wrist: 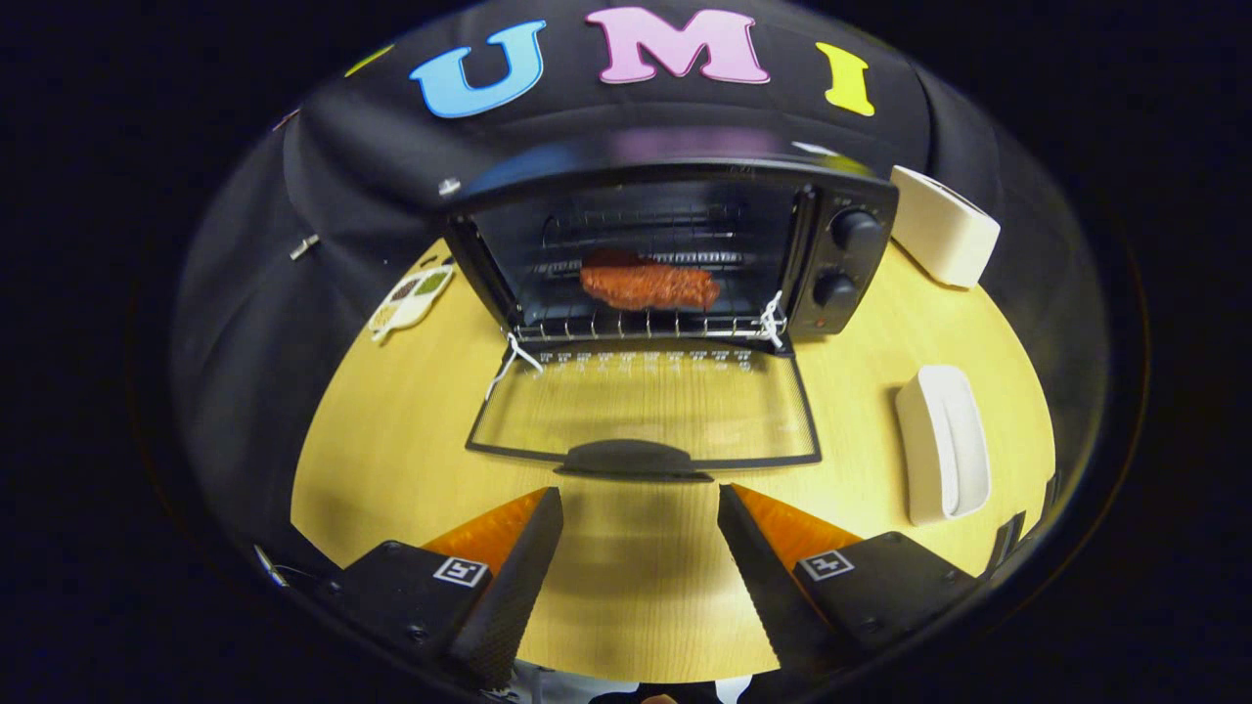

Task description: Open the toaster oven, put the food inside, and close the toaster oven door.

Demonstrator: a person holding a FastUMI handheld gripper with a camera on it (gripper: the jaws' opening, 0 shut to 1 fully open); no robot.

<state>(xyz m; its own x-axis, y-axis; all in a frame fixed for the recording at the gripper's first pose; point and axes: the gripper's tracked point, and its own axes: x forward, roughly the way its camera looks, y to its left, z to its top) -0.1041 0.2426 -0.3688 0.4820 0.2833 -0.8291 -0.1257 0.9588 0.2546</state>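
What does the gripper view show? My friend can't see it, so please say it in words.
A toaster oven stands open on a wooden table, with reddish food on its rack. Its glass door lies flat just ahead of the open, empty gripper.

A glossy black toaster oven with a painted-metal look sits on a smooth, pale wood-grain table, its top reflecting the booth behind. Its lowered door is clear glass in a dark frame, with a matt black handle that looks plastic. A bright wire rack of bare metal carries the food, rough and reddish-brown. Two knobs appear matt plastic. White, smooth, seemingly plastic objects lie to the right. The gripper, fingers apart, shows finely textured, ridged inner faces.
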